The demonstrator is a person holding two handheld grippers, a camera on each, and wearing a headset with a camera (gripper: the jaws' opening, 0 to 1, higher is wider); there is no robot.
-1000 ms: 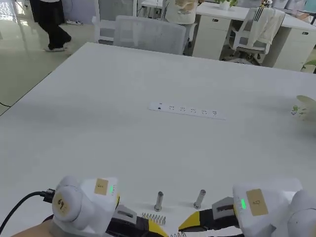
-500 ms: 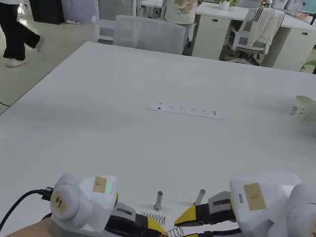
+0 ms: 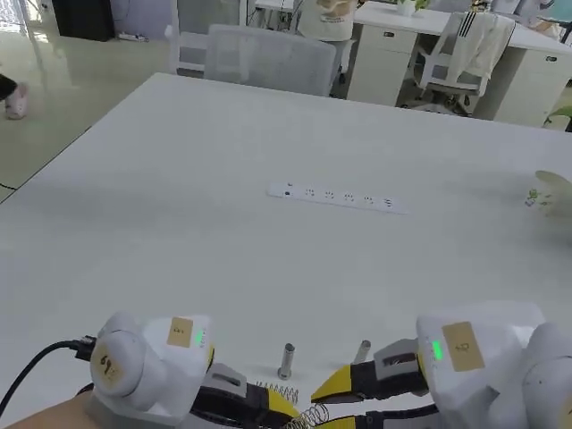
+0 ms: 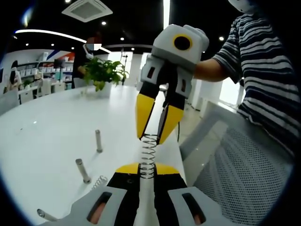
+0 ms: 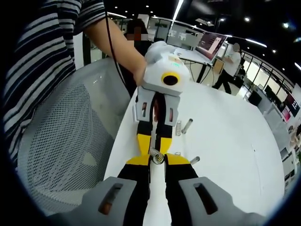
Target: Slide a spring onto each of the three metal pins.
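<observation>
A small steel spring (image 4: 148, 155) hangs in the air between my two grippers, which face each other tip to tip. My left gripper (image 4: 147, 170) is shut on its near end and my right gripper (image 5: 157, 161) pinches the other end. In the head view both meet at the table's near edge, the left gripper (image 3: 288, 413) beside the right gripper (image 3: 320, 402). Two bare metal pins (image 3: 286, 359) (image 3: 362, 350) stand upright just beyond them. A second spring (image 3: 277, 391) lies by the left pin. A third pin (image 4: 47, 215) seems to lie flat on the table.
A white power strip (image 3: 340, 197) lies mid-table. Grey chairs (image 3: 268, 58) and desks stand past the far edge. A potted plant (image 4: 106, 70) sits on the table to the right. A mesh chair (image 5: 61, 141) is close behind the near edge.
My right gripper has moved left toward the left gripper and now meets it at the spring. The pins have not moved. A person walking at the far left has gone.
</observation>
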